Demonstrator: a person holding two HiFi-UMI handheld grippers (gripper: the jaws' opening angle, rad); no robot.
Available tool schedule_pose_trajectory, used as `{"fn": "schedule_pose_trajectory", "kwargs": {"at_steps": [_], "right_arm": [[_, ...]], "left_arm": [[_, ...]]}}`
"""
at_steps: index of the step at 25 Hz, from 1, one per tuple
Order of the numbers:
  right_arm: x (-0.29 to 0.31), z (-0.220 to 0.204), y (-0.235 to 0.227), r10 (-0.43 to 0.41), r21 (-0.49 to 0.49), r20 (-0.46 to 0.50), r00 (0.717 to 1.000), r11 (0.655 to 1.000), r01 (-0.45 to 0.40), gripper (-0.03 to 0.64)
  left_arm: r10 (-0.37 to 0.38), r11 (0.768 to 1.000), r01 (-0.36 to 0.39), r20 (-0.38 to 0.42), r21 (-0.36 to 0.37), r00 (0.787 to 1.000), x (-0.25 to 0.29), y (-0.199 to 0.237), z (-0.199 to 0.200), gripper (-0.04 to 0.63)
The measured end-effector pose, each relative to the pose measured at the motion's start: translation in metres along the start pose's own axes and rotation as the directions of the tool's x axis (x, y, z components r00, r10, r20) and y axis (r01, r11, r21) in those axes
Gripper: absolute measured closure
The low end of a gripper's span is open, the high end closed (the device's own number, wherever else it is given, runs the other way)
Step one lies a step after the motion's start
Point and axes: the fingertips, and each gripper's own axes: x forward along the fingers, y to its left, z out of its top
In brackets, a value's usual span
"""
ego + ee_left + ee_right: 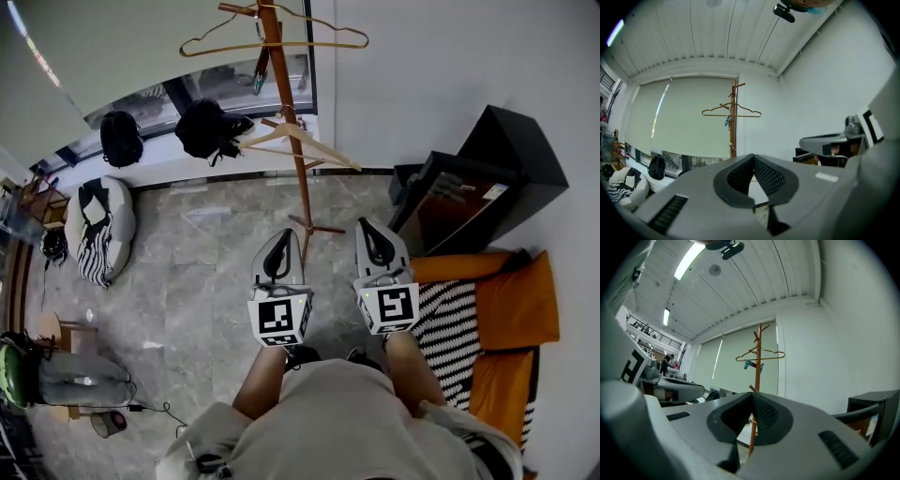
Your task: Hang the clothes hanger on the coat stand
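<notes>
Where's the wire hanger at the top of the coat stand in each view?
Head view: top centre, the wire hanger crosses the pole's top.
Left gripper view: mid-frame, slightly left of centre.
Right gripper view: mid-frame, slightly right of centre.
Shared landmark: the brown coat stand pole it hangs on.

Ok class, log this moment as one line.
left gripper: shut, empty | right gripper: shut, empty | wire hanger: top of coat stand | wooden hanger: lower on stand

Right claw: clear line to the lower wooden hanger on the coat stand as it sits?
Likely yes. Nothing stands between the right claw and the wooden hanger on the coat stand ahead. The jaws are shut and empty, so they must open first.
</notes>
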Motion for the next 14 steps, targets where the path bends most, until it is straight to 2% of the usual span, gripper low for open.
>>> {"fn": "schedule_pose_trajectory", "kwargs": {"at_steps": [14], "right_arm": [[0.013,0.006,0.019,-0.016,-0.035,0.003,1.000,0.999,0.016,0.612]], "left_arm": [[-0.030,1.000,0.030,0.013,-0.005,0.999,0.001,0.018,-0.003,0.588]]}}
